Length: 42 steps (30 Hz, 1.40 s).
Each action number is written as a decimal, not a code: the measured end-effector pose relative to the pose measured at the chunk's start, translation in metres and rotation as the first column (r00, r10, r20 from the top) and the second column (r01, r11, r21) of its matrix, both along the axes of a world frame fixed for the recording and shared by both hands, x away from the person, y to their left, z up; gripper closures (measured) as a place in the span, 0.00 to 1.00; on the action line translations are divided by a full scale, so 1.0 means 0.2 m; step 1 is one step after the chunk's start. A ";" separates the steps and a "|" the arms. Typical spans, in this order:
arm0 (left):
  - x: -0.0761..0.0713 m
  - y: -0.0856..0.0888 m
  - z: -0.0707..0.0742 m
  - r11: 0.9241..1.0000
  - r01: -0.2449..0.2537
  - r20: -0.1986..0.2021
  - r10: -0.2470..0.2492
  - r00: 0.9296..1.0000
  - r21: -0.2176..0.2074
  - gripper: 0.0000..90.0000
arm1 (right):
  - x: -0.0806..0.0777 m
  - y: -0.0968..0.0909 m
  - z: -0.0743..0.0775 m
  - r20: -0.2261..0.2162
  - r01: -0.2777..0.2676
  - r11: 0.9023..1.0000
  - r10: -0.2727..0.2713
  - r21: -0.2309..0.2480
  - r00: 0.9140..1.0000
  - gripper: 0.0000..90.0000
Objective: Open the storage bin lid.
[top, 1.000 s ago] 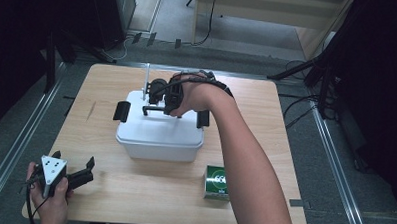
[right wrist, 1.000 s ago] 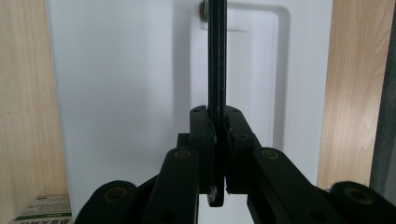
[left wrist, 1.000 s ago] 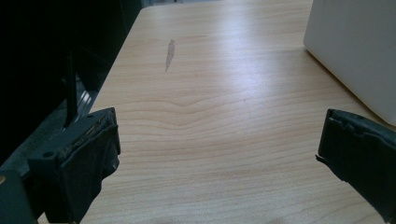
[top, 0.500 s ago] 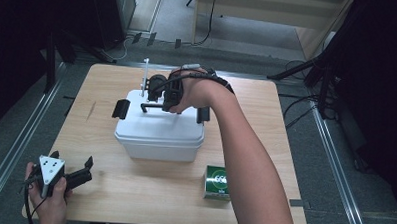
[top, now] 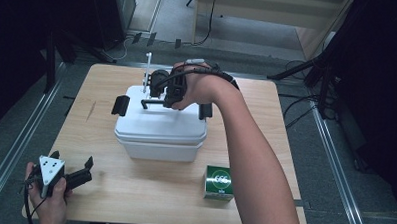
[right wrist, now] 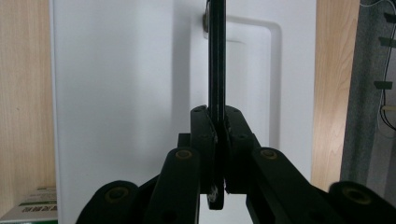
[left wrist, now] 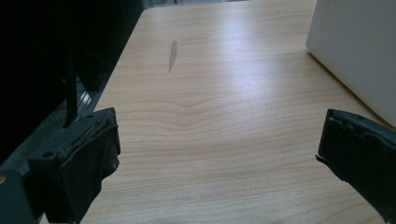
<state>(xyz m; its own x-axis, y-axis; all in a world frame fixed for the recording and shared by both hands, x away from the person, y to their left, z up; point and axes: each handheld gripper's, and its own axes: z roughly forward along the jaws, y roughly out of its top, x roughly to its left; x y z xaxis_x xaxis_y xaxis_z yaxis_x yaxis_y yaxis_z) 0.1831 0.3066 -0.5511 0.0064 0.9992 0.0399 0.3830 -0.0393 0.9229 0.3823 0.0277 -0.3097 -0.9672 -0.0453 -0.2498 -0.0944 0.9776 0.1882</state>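
White box [top: 158,128] with its lid sits mid-table in the high view, and we see the right gripper [top: 159,93] above its far part, closed on the black handle [top: 154,104] that stands raised over the lid. A green carton [top: 219,183] lies near the box's right corner, apart from it. At the near left corner of the table [top: 285,145] the left gripper [top: 76,175] rests in the hand, jaws wide. From the left gripper view we see both jaws spread with bare wood between them and the box's wall [left wrist: 359,46] at far right. From the right gripper view we see the jaws pinching the thin handle [right wrist: 217,60] over the white lid [right wrist: 121,93].
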 end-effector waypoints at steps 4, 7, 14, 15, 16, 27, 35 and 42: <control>0.00 0.00 0.00 1.000 0.005 0.000 -0.005 1.000 -0.001 0.00 | 0.00 -0.01 0.01 0.005 -0.014 1.000 0.014 -0.001 1.000 0.95; 0.00 0.00 0.00 1.000 0.004 0.003 -0.004 1.000 -0.001 0.00 | 0.00 -0.03 0.03 0.013 -0.005 1.000 0.005 0.005 1.000 0.95; 0.00 0.00 0.00 1.000 0.003 0.004 -0.003 1.000 -0.003 0.00 | 0.00 -0.08 0.05 0.019 0.004 1.000 -0.004 0.009 1.000 0.95; 0.00 0.00 0.00 1.000 0.004 0.004 -0.004 1.000 -0.004 0.00 | 0.00 -0.08 0.05 0.021 0.001 1.000 -0.002 0.007 1.000 0.95; 0.00 0.00 0.00 1.000 0.004 0.004 -0.004 1.000 -0.004 0.00 | 0.00 -0.08 0.05 0.021 0.001 1.000 -0.002 0.007 1.000 0.95; 0.00 0.00 0.00 1.000 0.008 -0.001 -0.008 1.000 -0.003 0.00 | 0.00 -0.19 0.08 0.027 0.030 1.000 -0.030 0.002 0.999 0.95; 0.00 0.01 0.00 1.000 0.019 -0.008 -0.019 1.000 -0.010 0.00 | 0.00 -0.27 0.08 0.023 0.048 0.999 -0.048 0.006 0.999 0.95; 0.01 0.01 0.00 1.000 0.021 -0.013 -0.021 1.000 -0.015 0.00 | 0.00 -0.35 0.08 0.026 0.065 0.998 -0.065 0.006 0.998 0.95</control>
<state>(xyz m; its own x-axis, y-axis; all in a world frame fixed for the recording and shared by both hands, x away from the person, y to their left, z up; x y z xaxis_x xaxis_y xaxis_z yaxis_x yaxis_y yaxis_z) 0.1841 0.3087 -0.5509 0.0278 0.9993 0.0252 0.3946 -0.0341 0.9182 0.3813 -0.0422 -0.2937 -0.9614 0.0185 -0.2747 -0.0357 0.9809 0.1913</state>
